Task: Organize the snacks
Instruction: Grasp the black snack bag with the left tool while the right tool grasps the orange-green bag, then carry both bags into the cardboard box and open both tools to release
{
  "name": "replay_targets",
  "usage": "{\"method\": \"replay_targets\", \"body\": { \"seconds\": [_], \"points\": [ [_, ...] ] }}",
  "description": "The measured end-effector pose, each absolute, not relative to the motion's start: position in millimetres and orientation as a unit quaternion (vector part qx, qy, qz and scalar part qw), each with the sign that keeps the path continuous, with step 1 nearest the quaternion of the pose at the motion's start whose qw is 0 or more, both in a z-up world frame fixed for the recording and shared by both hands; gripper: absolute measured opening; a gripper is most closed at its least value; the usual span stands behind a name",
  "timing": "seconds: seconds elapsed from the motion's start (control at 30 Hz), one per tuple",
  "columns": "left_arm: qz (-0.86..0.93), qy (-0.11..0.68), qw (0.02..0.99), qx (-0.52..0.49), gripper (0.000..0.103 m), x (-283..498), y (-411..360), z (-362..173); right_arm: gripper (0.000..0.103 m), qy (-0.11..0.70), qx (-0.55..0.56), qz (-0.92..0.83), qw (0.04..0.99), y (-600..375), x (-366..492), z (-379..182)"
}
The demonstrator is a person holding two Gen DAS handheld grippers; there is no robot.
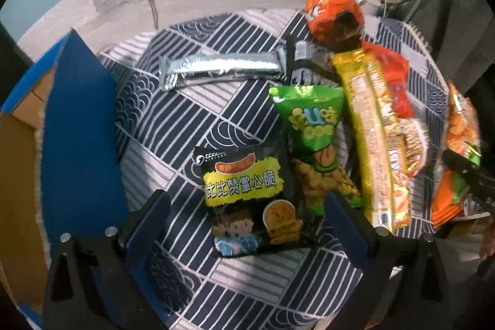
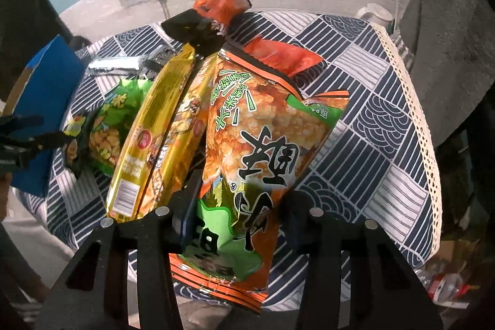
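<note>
My right fingers (image 2: 238, 215) pinch the orange rice-cracker bag (image 2: 256, 144), lying just right of the gold packet (image 2: 154, 138) on the tabletop (image 2: 386, 113). My left fingers (image 1: 247, 225) gape wide around the black snack bag (image 1: 247, 194), left of that gold packet, pads clear.

The orange rice-cracker bag (image 2: 247, 144) covers the inner face of the right gripper's (image 2: 238, 215) right-hand finger; its lower corner hangs below the jaws. Beyond the jaws, the black packet (image 2: 193, 30) is mostly buried under the yellow bag (image 2: 154, 129). In the left wrist view, the blue box (image 1: 80, 119) beside the left-hand finger is cut off by the frame edge. Small print on the noodle packet (image 1: 247, 197) between the open jaws is unreadable.
</note>
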State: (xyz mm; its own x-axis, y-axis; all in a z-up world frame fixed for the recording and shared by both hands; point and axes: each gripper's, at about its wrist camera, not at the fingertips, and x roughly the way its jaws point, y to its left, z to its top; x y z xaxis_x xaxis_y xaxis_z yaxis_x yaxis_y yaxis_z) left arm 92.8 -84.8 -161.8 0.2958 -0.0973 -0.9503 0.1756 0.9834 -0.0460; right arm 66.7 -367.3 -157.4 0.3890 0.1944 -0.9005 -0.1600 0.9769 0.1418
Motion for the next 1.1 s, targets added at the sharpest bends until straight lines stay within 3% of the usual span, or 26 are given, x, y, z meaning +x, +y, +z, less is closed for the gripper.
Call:
{"method": "replay_targets", "body": {
  "seconds": [0.37, 0.47, 0.5, 0.53, 0.9, 1.1],
  "points": [
    [-0.071, 0.624, 0.778, -0.019, 0.100, 114.7, -71.9, -203.3, 0.045, 0.542, 0.025, 0.111, 0.833, -369.9, 73.9, -159.1],
    [-0.070, 0.616, 0.785, 0.001, 0.082, 112.4, -73.6, -201.5, 0.045, 0.540, 0.024, 0.114, 0.834, -366.8, 77.1, -157.2],
    [-0.071, 0.614, 0.786, 0.012, 0.066, 111.3, -75.1, -200.7, 0.045, 0.539, 0.023, 0.115, 0.834, -365.5, 77.6, -156.4],
    [-0.069, 0.613, 0.787, 0.024, 0.058, 112.6, -76.5, -200.5, 0.045, 0.538, 0.021, 0.116, 0.835, -365.0, 78.5, -155.8],
    [-0.080, 0.604, 0.793, 0.021, 0.055, 102.4, -65.7, -190.2, 0.045, 0.526, -0.006, 0.118, 0.842, -351.4, 79.2, -139.3],
    [-0.083, 0.575, 0.813, 0.024, 0.055, 92.8, -59.6, -158.4, 0.045, 0.515, -0.015, 0.120, 0.848, -344.7, 79.5, -126.2]
  ]
}}
